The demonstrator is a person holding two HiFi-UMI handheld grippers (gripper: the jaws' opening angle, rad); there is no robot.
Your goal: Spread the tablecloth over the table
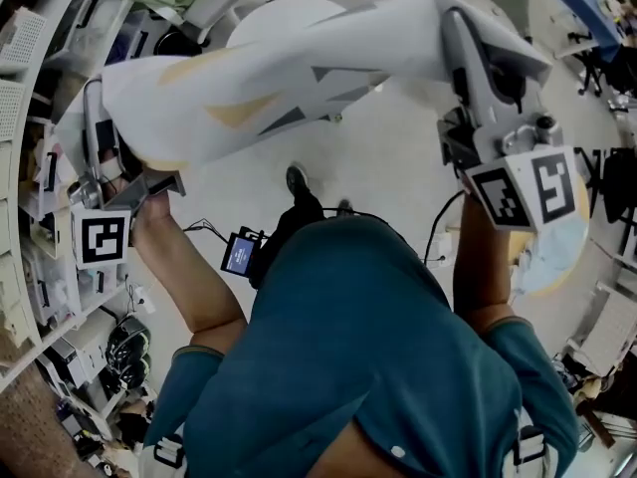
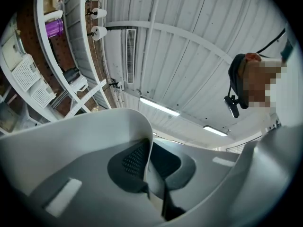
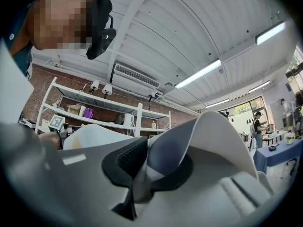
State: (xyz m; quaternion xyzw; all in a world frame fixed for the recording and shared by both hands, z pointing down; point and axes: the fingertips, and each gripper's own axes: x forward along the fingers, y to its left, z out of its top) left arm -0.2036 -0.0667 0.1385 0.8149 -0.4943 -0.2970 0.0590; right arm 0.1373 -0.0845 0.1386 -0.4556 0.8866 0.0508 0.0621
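Obs.: tablecloth (image 1: 299, 78) is held in the air, slung between the two grippers, and not yet on the table. It is white with grey triangles and tan patches. It hangs as a loose, partly folded band above the round white tabletop (image 1: 274, 18), which shows just beyond its far edge.

Left gripper (image 2: 154, 183): jaws nearly together, pinching a thin edge of the cloth. The fabric curls up and over one jaw.

Right gripper (image 3: 142, 174): same hold, jaws closed on a fold of cloth, with the free edge arching over the far jaw.

Why held this way, as I judge it: one pinch at each end keeps the sheet stretched sideways, so it can be carried over the tabletop as one span instead of a bunch. Both grippers tilt upward, which lifts the hanging middle clear of the table edge.

Status: early. The cloth is gripped and raised, with spreading not begun. The middle sags and is doubled over, so it will probably need pulling wider before lowering.

Risk: thin edge grips could slip under tension.
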